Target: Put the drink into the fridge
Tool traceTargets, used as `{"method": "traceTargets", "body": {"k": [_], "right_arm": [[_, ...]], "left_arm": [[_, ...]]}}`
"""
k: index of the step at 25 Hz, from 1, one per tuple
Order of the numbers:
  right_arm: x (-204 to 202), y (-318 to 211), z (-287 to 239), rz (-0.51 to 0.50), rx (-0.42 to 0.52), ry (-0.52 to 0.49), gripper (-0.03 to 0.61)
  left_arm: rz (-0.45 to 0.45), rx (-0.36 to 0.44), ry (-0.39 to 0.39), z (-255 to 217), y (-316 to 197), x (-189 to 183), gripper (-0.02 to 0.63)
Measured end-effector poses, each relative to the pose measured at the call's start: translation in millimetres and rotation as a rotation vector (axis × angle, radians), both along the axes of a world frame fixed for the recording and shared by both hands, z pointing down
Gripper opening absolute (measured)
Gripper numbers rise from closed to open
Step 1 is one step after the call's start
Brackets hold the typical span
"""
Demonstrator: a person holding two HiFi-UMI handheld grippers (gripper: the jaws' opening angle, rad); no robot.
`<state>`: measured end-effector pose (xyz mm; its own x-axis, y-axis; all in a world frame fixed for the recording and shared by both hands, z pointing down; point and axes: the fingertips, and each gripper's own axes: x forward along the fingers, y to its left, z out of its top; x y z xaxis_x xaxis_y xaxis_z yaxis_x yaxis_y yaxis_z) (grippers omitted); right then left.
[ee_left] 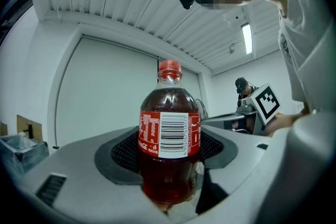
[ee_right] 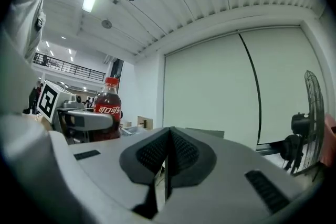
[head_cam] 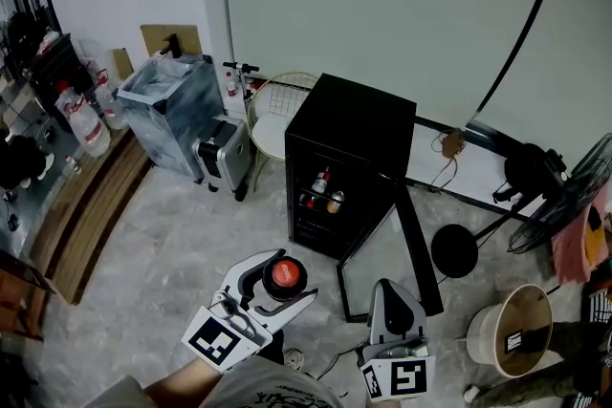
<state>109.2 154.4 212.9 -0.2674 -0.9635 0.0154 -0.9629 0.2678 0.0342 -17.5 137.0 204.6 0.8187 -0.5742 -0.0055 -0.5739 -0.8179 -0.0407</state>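
Observation:
A cola bottle (ee_left: 169,149) with a red cap and red label stands upright between the pads of my left gripper (ee_left: 168,165), which is shut on it. In the head view the bottle's red cap (head_cam: 284,274) shows from above in the left gripper (head_cam: 271,285), low in the picture. My right gripper (head_cam: 396,309) is beside it to the right, shut with nothing held; its pads (ee_right: 167,157) meet. The cola bottle (ee_right: 107,110) also shows at the left of the right gripper view. The black mini fridge (head_cam: 350,162) stands ahead on the floor with its glass door (head_cam: 380,253) swung open; bottles sit inside.
A grey bin (head_cam: 172,113) and a small suitcase (head_cam: 224,155) stand left of the fridge, with a wire chair (head_cam: 275,115) behind. A fan (head_cam: 552,191) and a round black base (head_cam: 453,250) are to the right. A white bucket (head_cam: 516,331) stands at lower right.

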Motion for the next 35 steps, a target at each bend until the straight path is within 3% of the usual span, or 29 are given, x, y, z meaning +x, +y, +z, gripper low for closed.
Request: {"method": "traceTargets", "body": {"k": [12,29,35], "right_arm": [[-7.8,-56.0,-1.4,0.003,0.003,0.019,0.006],[-78.3,-190.4,-10.9,-0.027,0.005,0.044,0.006],[-83.1,-214.3,-7.8,-0.006,0.002,0.047,0.006]], "left_arm": [[0.005,0.008,0.017,-1.1,-55.8,-6.0,0.319],[0.009,-0.001,0.026,-5.3,-180.7,-67.9,0.319],[0.027,-0.014,0.030,-0.8,-208.3,-74.7,0.319]]}}
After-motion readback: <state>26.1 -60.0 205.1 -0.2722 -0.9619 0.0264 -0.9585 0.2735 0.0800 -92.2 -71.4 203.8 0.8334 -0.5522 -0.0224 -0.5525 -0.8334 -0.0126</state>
